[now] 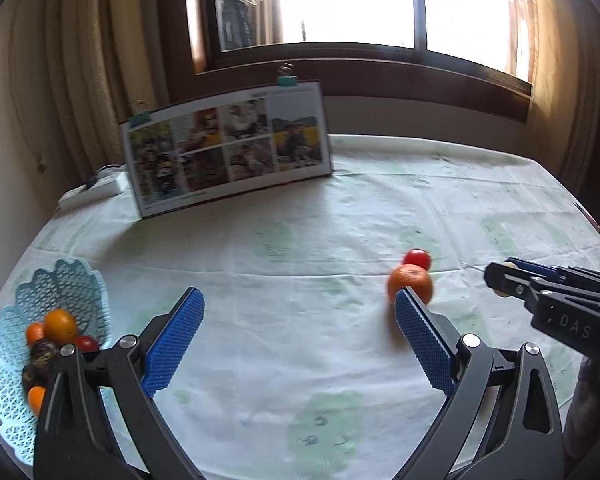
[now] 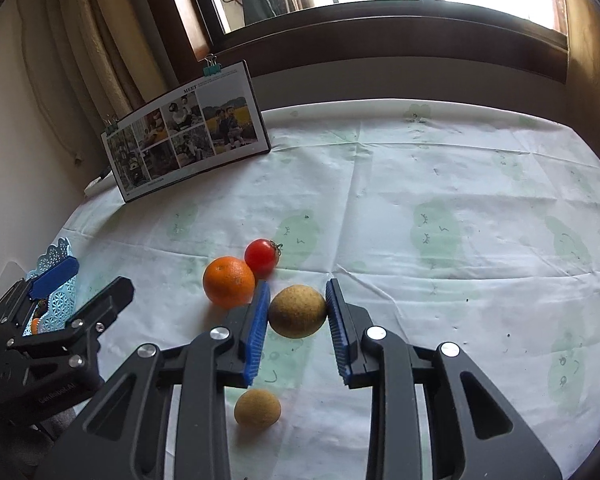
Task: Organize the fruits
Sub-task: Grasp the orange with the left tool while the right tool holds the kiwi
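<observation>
Right now, right claw [image 2: 296,304] brackets brown round fruit [image 2: 297,311] on bench [image 2: 440,184], pads touching or nearly so, grip unclear. Orange [image 2: 229,281] and tomato [image 2: 261,256] just left. Smaller brown fruit [image 2: 257,407] nearer. Left claw [image 1: 298,312] wide open, empty. Blue basket [image 1: 72,284] holds fruit, far left.

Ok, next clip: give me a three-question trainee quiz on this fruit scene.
1. True or false: the left gripper holds an orange.
2. Which fruit sits between the right gripper's pads? A) tomato B) brown fruit C) orange
3. Fill in: the orange touches the ____ behind it.

Key:
1. False; it is open, with nothing in it.
2. B, the brown fruit; the pads flank it, and contact is unclear.
3. tomato. Other fruits already lie in the blue basket.
</observation>
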